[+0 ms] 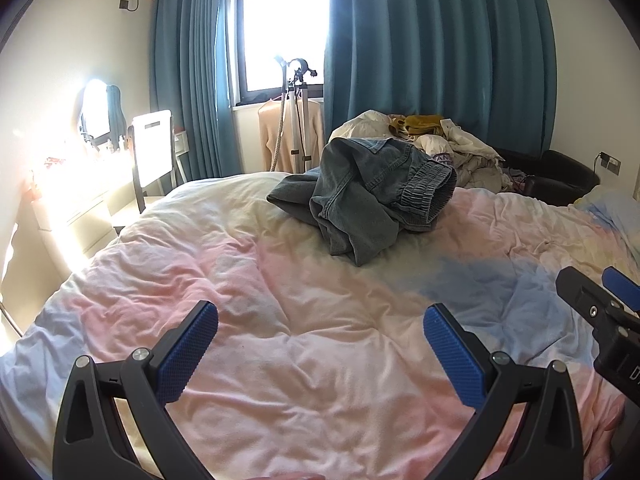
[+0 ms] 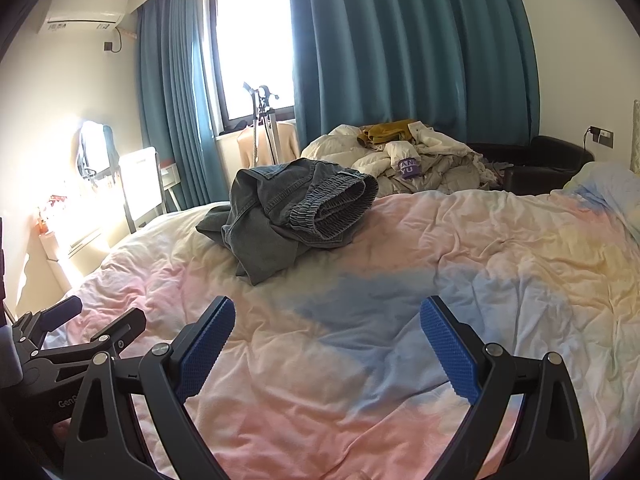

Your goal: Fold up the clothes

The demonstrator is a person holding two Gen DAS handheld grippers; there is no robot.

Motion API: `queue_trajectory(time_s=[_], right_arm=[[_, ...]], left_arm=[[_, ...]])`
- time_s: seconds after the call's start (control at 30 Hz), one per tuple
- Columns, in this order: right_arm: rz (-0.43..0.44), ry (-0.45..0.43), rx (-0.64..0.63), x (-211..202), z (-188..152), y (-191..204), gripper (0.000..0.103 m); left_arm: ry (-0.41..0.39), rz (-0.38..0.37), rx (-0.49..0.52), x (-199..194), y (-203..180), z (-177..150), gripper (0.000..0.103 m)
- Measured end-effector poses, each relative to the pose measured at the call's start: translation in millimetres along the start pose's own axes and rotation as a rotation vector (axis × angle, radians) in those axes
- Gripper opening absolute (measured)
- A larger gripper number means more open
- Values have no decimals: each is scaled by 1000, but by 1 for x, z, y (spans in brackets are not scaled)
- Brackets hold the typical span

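Denim trousers [image 1: 372,196] crumpled on bed [image 1: 280,320], tools spread

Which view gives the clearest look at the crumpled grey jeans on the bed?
The right wrist view: the jeans sit nearer, elastic waistband facing the camera. The left wrist view shows the same heap farther off.

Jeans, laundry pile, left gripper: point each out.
jeans [image 2: 296,216], right wrist view, on the crumpled denim below the waistband.
laundry pile [image 2: 432,160], right wrist view, on the pale heap behind the bed.
left gripper [image 1: 320,316], left wrist view, midway between its open fingertips.
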State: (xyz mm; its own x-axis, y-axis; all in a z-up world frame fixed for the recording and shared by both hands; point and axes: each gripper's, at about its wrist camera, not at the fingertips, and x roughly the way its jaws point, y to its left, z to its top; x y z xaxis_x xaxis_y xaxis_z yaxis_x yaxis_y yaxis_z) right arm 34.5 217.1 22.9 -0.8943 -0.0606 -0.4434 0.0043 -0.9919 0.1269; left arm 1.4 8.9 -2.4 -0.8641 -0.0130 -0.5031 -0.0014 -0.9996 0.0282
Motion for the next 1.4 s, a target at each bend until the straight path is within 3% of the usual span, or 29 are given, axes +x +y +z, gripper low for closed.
queue_trajectory(time_s=[1.4], right_arm=[[-14,6,-2,-1,-2,0,95]], left_arm=[[-25,-53,-10,-7,1,1,103]])
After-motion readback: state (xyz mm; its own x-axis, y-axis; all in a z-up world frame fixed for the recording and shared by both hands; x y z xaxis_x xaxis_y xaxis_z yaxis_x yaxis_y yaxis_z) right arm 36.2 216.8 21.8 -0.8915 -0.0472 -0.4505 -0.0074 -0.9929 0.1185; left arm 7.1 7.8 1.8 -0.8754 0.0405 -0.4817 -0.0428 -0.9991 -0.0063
